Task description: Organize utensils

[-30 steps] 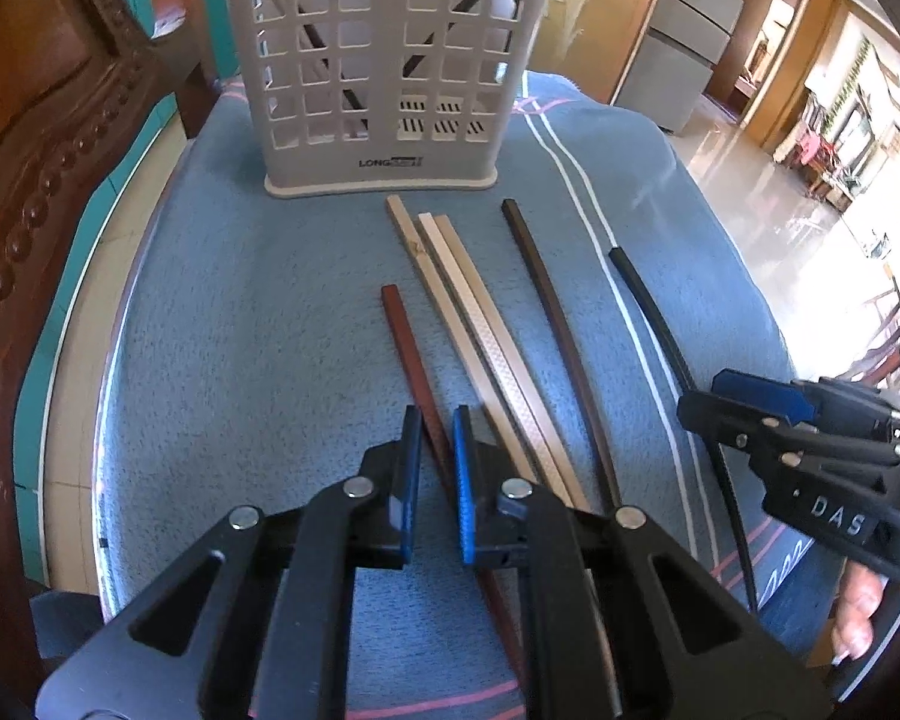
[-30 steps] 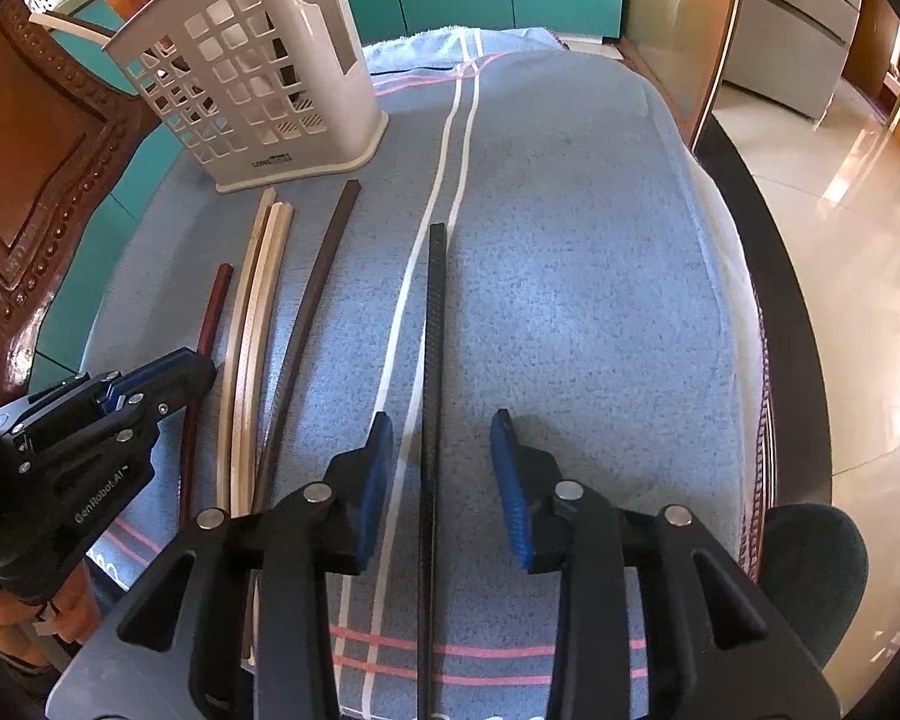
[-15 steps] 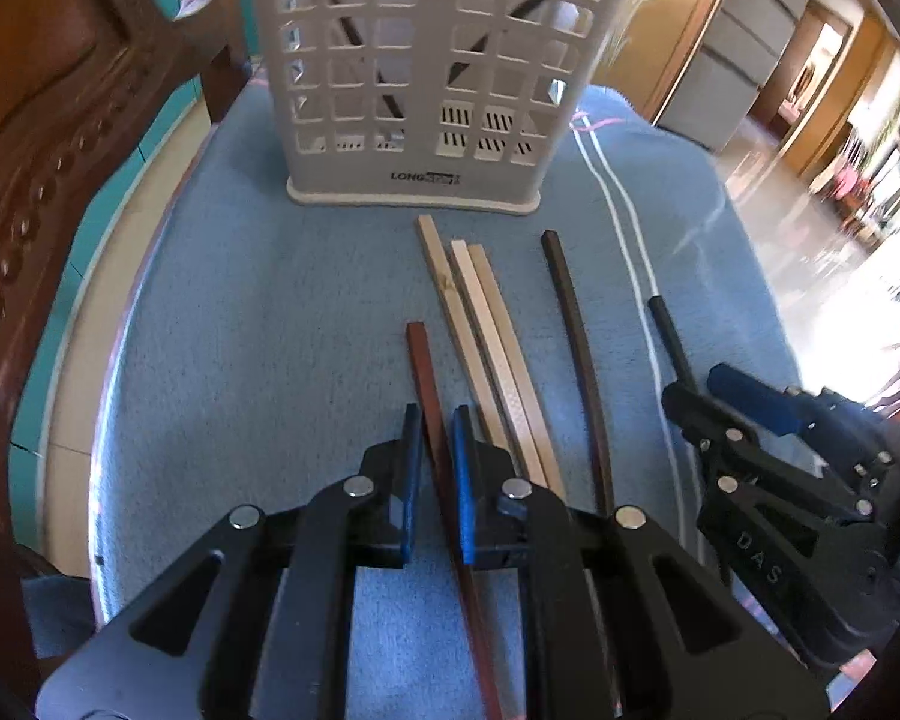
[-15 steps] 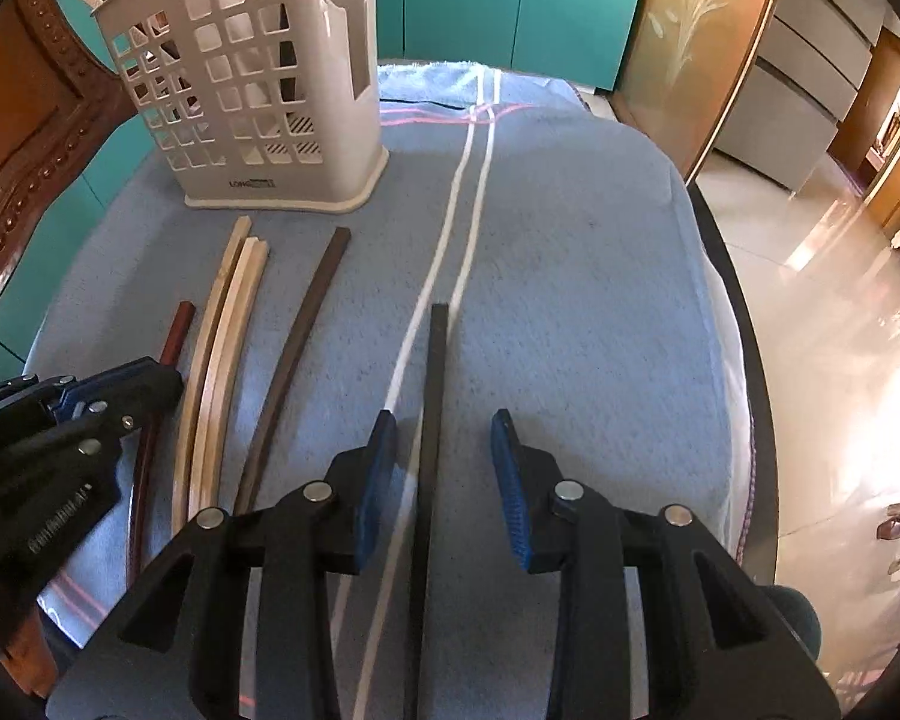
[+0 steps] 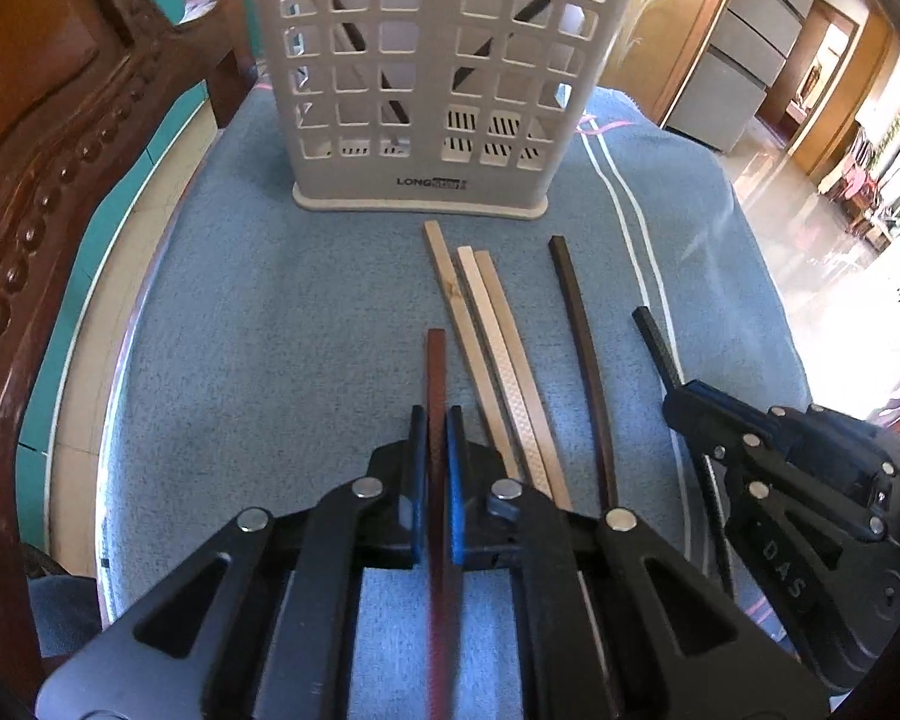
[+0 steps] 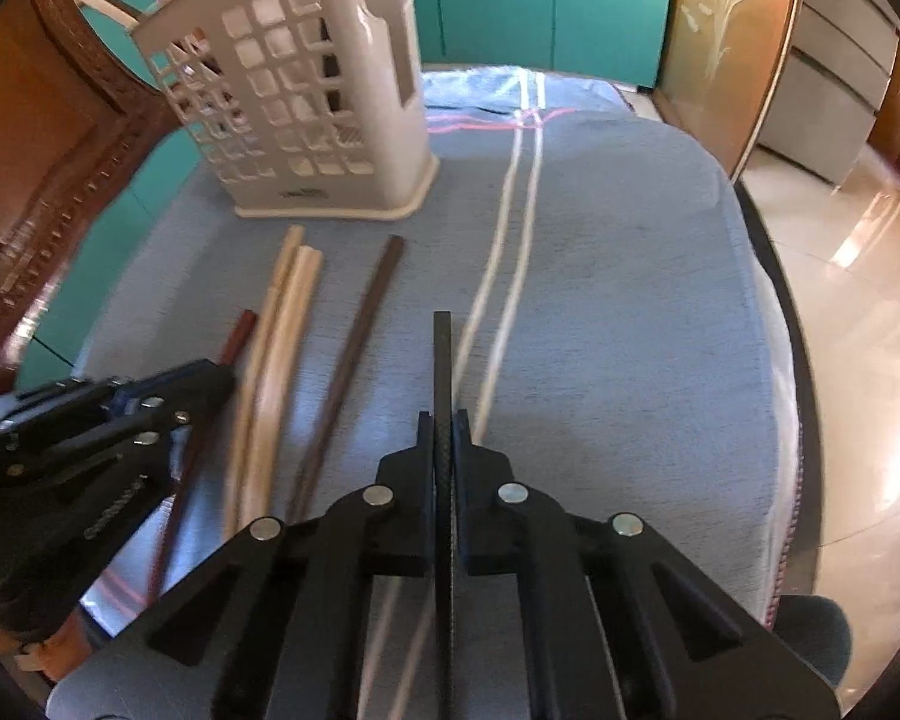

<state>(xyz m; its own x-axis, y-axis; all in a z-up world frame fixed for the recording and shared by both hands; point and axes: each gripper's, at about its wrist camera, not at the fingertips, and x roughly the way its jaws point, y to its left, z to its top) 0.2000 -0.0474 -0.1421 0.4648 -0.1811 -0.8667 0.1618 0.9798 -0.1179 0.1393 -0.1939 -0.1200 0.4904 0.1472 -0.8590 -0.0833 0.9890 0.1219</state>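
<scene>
Left gripper (image 5: 432, 420) jaws clamped on reddish-brown chopstick (image 5: 435, 360). Right gripper (image 6: 443, 426) jaws clamped on black chopstick (image 6: 442, 360). Between the two grippers, on the blue towel (image 5: 258, 324) over the desk: three light wooden chopsticks (image 5: 486, 324), one dark brown chopstick (image 5: 576, 312). Grey lattice utensil holder (image 5: 426, 78) stands ahead of both jaws, dark sticks inside.

The slotted basket (image 5: 432, 78) is standing upright at the far end of the worktop (image 5: 240, 330), blocking the straight path ahead. Left of it, a carved wooden chair back (image 5: 48, 138) is crowding the edge. Open cloth (blue, with white stripes) is lying clear to the right (image 6: 630, 300), beyond the loose chopsticks (image 6: 282, 324).
</scene>
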